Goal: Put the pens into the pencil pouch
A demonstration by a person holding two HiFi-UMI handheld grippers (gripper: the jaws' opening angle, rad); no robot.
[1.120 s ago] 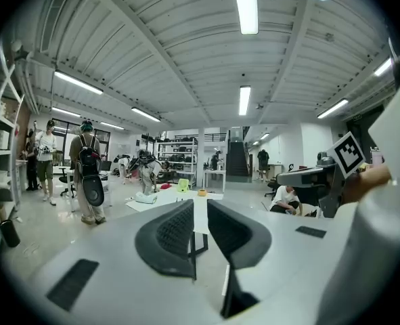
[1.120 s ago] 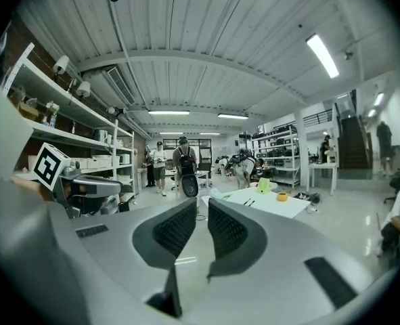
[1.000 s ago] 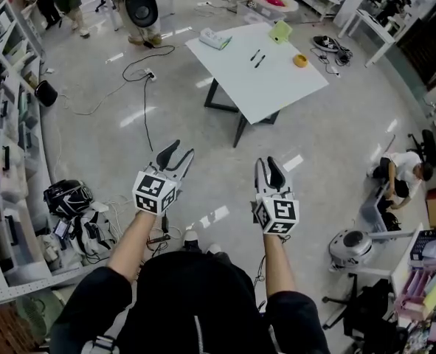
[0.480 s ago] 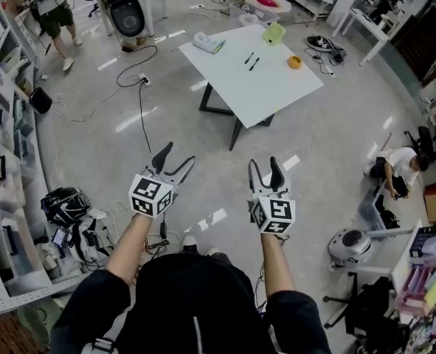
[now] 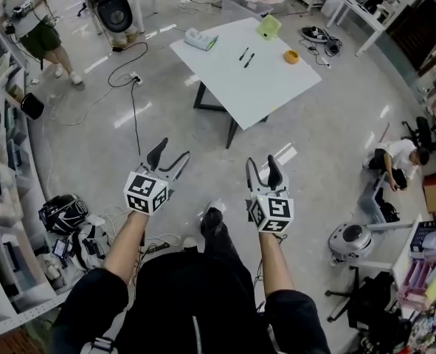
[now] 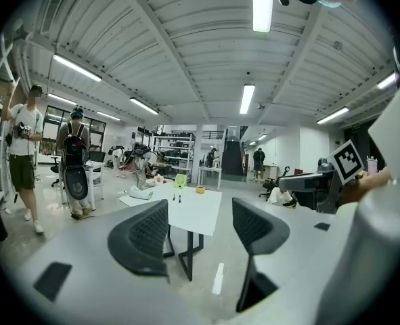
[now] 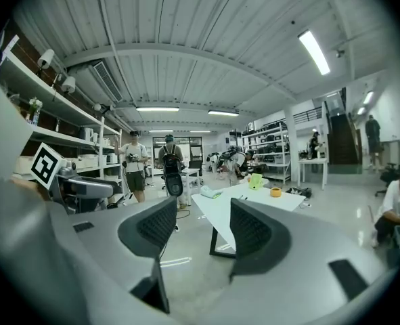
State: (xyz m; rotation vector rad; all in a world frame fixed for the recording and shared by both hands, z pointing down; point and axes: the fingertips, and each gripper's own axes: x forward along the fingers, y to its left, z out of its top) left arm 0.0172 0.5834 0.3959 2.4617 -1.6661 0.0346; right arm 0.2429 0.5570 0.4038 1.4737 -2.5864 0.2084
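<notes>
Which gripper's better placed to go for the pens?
Right, marginally. The left gripper and right gripper have both just opened their fingers, nothing between them, and the table is far off. The pens lie nearly straight ahead of the right gripper; the pencil pouch sits toward the left's side.

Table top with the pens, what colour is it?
The table top is white; the head view shows it best.
</notes>
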